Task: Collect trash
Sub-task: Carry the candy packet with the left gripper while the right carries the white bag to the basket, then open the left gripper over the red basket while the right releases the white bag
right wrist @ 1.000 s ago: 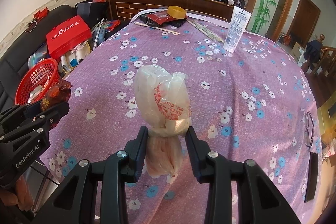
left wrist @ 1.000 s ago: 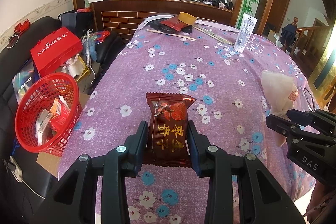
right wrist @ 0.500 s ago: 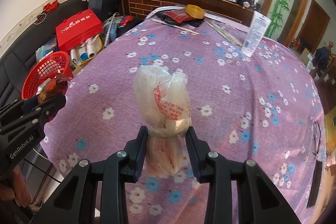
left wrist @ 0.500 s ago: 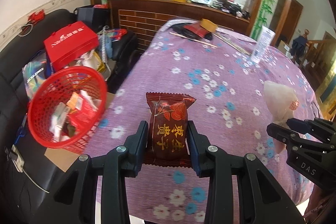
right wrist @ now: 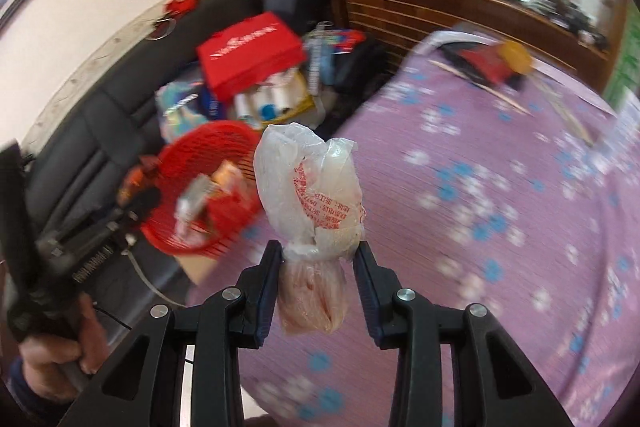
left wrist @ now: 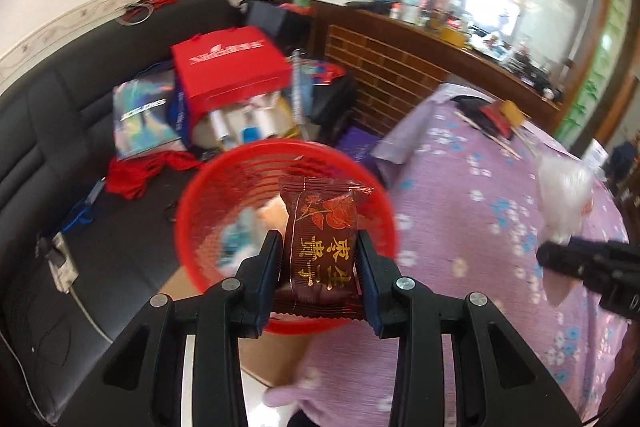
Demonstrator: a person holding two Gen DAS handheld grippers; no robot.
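1. The left tongs (left wrist: pixel 319 267) pinch a brown snack packet (left wrist: pixel 323 242) above the red basket (left wrist: pixel 248 187).
2. The right tongs (right wrist: pixel 318 269) pinch a knotted plastic bag (right wrist: pixel 310 195) over the purple-clothed bench (right wrist: pixel 500 227).

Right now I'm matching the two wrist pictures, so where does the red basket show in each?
Left wrist view: red basket at centre, behind the brown snack packet.
Right wrist view: red basket left of centre, left of the knotted plastic bag.
Shared landmark: the red gift bag on the black sofa.
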